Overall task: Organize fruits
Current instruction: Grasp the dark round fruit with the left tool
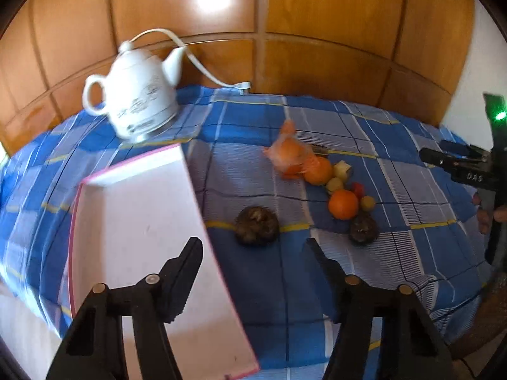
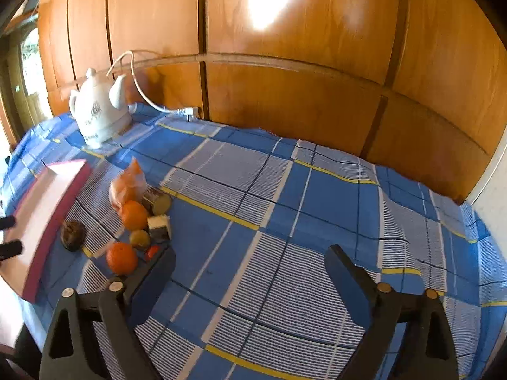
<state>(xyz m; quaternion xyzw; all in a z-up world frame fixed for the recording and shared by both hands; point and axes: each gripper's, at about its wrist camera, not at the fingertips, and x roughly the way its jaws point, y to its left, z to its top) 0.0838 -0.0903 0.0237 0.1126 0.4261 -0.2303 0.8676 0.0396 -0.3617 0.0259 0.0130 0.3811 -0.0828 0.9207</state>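
Fruits [image 1: 343, 204] clustered on blue checked cloth [image 1: 285, 285], beside pink-edged tray [image 1: 142, 237]. Left gripper [image 1: 253, 250] jaws apart, nothing between. Right gripper [image 2: 250, 259] jaws wide, nothing between, near oranges [image 2: 122, 258]. White kettle [image 1: 142, 101] behind.

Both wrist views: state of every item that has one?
left claw: open, holding nothing
right claw: open, holding nothing
tray: empty, on the cloth
kettle: upright, lid on, cord attached
oranges: two loose on the cloth, not in the tray
bag: lying on the cloth, fruit inside
dark fruits: two, loose on the cloth
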